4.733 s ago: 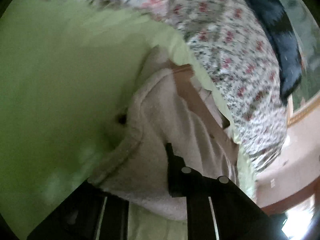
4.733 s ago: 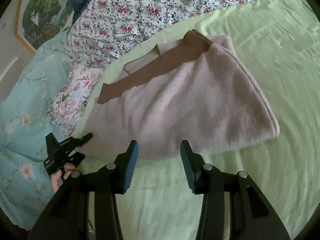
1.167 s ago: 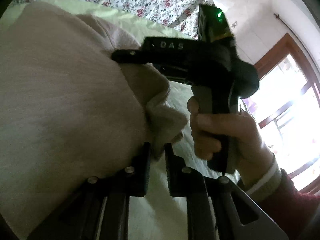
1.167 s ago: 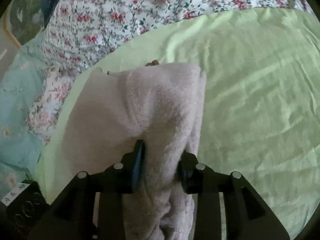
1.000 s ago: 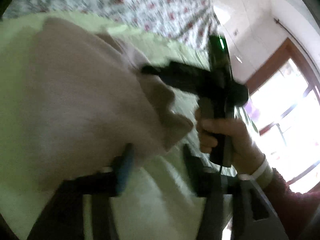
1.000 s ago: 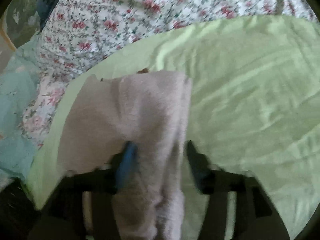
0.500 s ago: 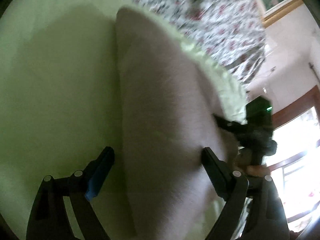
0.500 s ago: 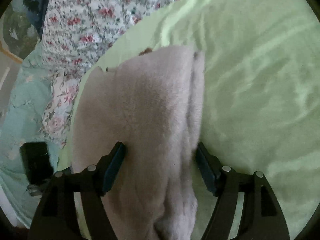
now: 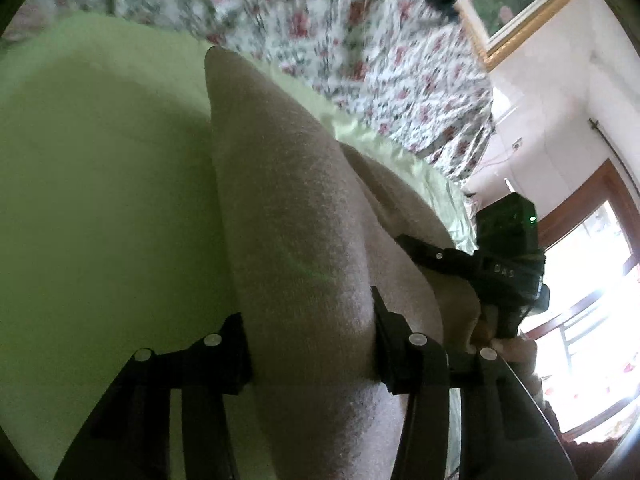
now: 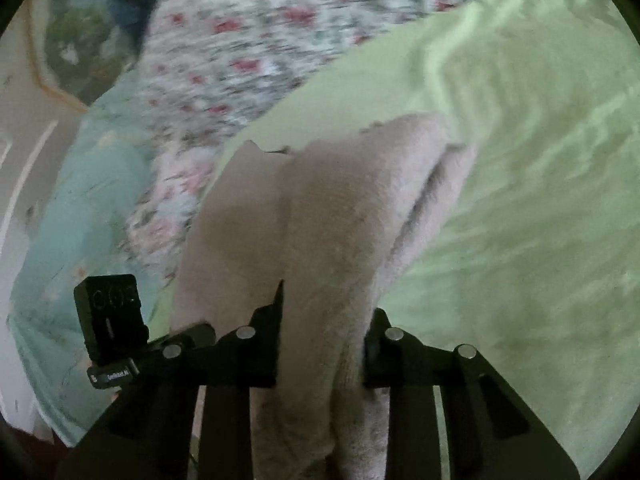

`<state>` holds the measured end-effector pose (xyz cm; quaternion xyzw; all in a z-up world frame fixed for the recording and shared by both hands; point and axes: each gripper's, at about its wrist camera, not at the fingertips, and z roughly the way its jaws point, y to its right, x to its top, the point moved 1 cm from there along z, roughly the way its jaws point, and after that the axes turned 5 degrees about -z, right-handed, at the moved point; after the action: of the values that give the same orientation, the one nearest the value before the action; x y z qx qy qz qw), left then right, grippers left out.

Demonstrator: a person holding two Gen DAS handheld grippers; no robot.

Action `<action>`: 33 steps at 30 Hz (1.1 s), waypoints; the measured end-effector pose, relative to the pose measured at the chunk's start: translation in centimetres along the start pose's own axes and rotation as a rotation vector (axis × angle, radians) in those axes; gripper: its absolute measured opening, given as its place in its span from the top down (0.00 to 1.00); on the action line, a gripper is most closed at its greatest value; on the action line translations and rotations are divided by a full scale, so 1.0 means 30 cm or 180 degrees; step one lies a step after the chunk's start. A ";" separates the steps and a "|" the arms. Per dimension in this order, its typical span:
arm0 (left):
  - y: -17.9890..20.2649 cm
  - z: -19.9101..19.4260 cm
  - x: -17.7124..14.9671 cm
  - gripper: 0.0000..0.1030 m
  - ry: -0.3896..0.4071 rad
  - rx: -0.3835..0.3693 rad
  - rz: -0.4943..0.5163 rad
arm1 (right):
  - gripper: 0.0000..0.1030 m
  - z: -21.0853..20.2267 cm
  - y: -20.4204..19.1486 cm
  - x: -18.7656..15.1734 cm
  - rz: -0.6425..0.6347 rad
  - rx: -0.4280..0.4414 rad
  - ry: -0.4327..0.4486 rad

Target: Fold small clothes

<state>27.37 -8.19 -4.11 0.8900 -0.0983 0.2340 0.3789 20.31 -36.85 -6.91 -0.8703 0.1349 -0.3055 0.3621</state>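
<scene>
A beige fleece garment (image 9: 296, 216) lies folded lengthwise on the light green sheet (image 9: 100, 168). My left gripper (image 9: 310, 344) is open, its jaws astride the near end of the fold. My right gripper (image 10: 324, 336) is open too, with the garment (image 10: 332, 208) passing between its jaws. The right gripper's body (image 9: 496, 264) shows in the left wrist view at the garment's right side. The left gripper's body (image 10: 110, 316) shows at lower left in the right wrist view.
A floral quilt (image 9: 352, 36) lies past the sheet's far edge, and also shows in the right wrist view (image 10: 240, 56). A teal floral quilt (image 10: 72, 216) lies at left. A window (image 9: 592, 280) and a framed picture (image 9: 516, 4) are at the right.
Both grippers were shut on the garment's edge a second ago and have opened. The garment has been laid down folded. Both grippers now sit around its near end.
</scene>
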 end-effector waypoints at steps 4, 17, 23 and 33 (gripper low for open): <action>-0.068 -0.223 -0.092 0.53 0.0129 0.0154 0.0008 | 0.72 0.075 -0.166 -0.083 -0.0190 0.0293 -0.0039; -0.393 -0.382 -0.325 0.27 0.0086 0.0351 -0.0578 | 0.59 0.316 -0.317 -0.300 -0.0364 0.0124 -0.0496; -0.389 -0.418 -0.273 0.24 0.0259 0.0539 -0.0545 | 0.40 0.244 -0.301 -0.259 -0.0330 -0.0059 -0.0351; -0.334 -0.395 -0.207 0.31 0.0517 0.1270 -0.0319 | 0.90 0.322 -0.366 -0.044 -0.0354 -0.0037 -0.0109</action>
<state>21.45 7.29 -6.30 0.9293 0.0251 0.3007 0.2130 25.51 -23.24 -4.99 -0.8837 0.0818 -0.3094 0.3417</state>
